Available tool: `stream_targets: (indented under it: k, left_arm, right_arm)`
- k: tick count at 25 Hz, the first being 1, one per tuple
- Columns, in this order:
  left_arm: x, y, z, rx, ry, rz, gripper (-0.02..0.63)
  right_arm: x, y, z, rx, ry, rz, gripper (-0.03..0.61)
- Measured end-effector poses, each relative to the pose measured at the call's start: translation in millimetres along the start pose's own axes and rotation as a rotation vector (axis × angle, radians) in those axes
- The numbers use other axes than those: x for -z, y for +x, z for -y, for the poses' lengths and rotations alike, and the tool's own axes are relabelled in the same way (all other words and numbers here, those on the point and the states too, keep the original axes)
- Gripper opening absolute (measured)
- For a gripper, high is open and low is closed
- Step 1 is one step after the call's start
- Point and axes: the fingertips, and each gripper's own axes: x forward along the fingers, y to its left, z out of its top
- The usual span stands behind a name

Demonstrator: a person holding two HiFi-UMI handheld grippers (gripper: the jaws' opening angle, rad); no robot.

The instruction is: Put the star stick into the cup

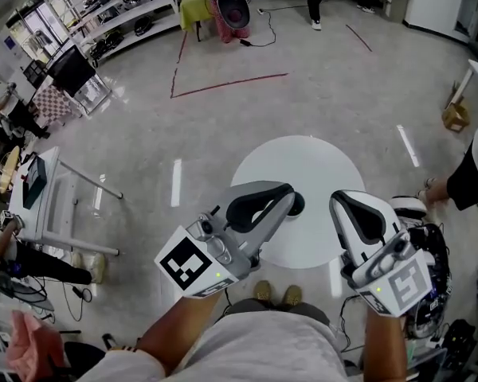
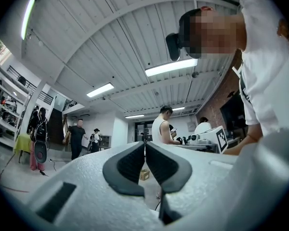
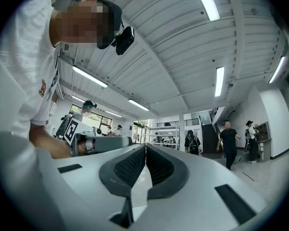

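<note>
Left gripper (image 1: 285, 200) and right gripper (image 1: 344, 204) hover over the round white tabletop (image 1: 311, 161), fingers (image 2: 130, 166) clenched on nothing, and with no star stick or cup in sight, I'd locate both before reaching.

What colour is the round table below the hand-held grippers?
The round table is plain white; the head view shows it best.
</note>
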Motion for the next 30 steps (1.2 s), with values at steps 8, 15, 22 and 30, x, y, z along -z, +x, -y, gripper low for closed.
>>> stream_targets:
  k: [8, 15, 22, 30]
  left_arm:
    - [-12, 1, 14, 0.038, 0.014, 0.026, 0.015]
    - [-16, 2, 20, 0.056, 0.015, 0.038, 0.015]
    - [-13, 6, 26, 0.063, 0.009, 0.038, 0.015]
    - [-7, 4, 23, 0.059, -0.008, 0.035, 0.015]
  right_arm:
    - [-16, -7, -9, -0.001, -0.029, 0.046, 0.012]
    - [-23, -8, -13, 0.007, -0.033, 0.063, 0.012]
    - [-23, -11, -14, 0.01, -0.046, 0.06, 0.011]
    - [-14, -6, -15, 0.008, -0.047, 0.035, 0.011]
